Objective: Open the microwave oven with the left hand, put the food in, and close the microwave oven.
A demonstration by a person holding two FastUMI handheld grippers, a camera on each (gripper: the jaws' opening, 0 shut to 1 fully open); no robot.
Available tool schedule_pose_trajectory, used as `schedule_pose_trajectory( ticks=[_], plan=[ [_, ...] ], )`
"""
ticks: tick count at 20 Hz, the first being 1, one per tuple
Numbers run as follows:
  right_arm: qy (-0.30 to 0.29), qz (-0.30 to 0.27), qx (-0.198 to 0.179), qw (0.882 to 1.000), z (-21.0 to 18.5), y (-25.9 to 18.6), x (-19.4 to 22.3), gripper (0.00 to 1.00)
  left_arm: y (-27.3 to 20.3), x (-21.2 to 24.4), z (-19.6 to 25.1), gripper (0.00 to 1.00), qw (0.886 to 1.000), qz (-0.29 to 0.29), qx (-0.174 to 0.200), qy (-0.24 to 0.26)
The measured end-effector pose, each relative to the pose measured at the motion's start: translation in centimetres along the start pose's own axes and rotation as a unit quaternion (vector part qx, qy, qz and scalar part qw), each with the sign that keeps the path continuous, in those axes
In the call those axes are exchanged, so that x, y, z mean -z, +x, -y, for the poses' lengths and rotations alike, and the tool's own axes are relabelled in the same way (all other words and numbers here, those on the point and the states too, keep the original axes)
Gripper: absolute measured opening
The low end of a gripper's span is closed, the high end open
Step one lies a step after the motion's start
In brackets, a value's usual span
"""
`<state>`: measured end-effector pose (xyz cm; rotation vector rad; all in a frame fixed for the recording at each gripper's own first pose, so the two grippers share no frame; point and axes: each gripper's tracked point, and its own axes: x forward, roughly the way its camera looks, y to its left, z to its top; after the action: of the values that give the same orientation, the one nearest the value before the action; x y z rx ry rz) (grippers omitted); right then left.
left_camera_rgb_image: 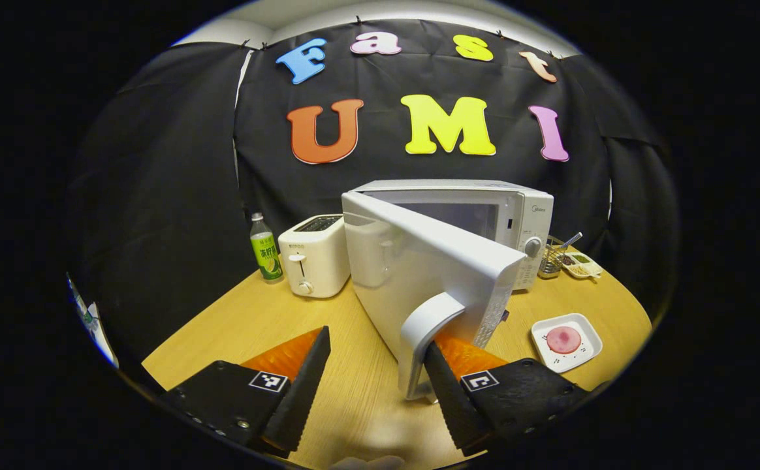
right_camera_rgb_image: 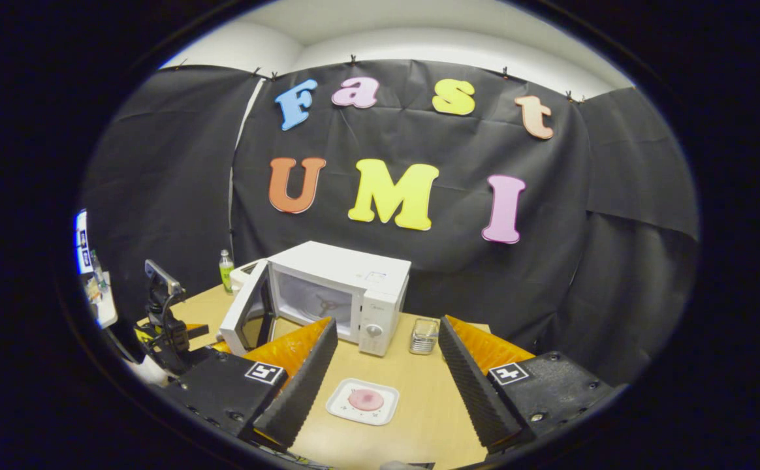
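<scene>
The microwave (right_camera_rgb_image: pixel 337 294) stood at the back of the wooden table (right_camera_rgb_image: pixel 419 418), its door (left_camera_rgb_image: pixel 419 274) swung part-way out toward my left gripper (left_camera_rgb_image: pixel 377 385). That gripper's fingers were spread, the right one hooked behind the door's curved handle (left_camera_rgb_image: pixel 429 320). My right gripper (right_camera_rgb_image: pixel 386 385), fingers spread and holding nothing, hovered above the small white plate (right_camera_rgb_image: pixel 362 401) carrying the pink food (right_camera_rgb_image: pixel 365 399), which lay straight ahead between them and nearer this hand. I judged the cavity empty.
</scene>
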<state>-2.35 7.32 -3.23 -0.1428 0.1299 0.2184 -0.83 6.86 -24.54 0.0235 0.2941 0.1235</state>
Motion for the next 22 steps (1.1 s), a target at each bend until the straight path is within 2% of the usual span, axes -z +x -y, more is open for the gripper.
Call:
schedule_pose_trajectory(
  ticks=[2, 3, 4, 11, 15, 17, 19, 22],
  plan=[
    [0.001, -0.004, -0.009, 1.000, -0.6, 0.2, 0.4, 0.99, -0.4, 0.0, -0.9, 0.86, 1.000, 0.003, -0.003, 0.008],
    [0.002, -0.005, -0.014, 1.000, -1.0, 0.4, 0.5, 0.99, -0.7, 0.0, -1.5, 0.93, 1.000, 0.002, -0.005, 0.008],
    [0.003, -0.006, -0.018, 1.000, -1.3, 0.6, 0.7, 0.99, -0.9, 0.2, -2.3, 0.94, 1.000, -0.001, -0.012, 0.011],
    [-0.003, -0.019, -0.038, 0.999, -3.4, 2.2, 3.0, 0.99, -3.0, 1.3, -7.9, 0.94, 0.999, -0.026, -0.031, -0.009],
    [0.014, -0.048, -0.034, 0.998, -2.9, 3.3, 6.4, 0.99, -4.4, 1.0, -12.5, 0.95, 0.997, -0.009, -0.072, 0.002],
    [0.002, -0.055, -0.024, 0.998, -2.4, 3.7, 7.7, 0.99, -4.8, 1.0, -14.8, 0.95, 0.995, -0.014, -0.096, -0.007],
    [-0.002, -0.056, -0.024, 0.998, -2.2, 4.4, 8.9, 0.99, -5.7, 0.5, -16.0, 0.95, 0.994, -0.009, -0.110, -0.008],
    [0.015, -0.089, -0.029, 0.996, -1.6, 5.9, 12.6, 0.99, -7.1, 0.1, -15.7, 0.95, 0.994, -0.006, -0.111, -0.009]
  ],
)
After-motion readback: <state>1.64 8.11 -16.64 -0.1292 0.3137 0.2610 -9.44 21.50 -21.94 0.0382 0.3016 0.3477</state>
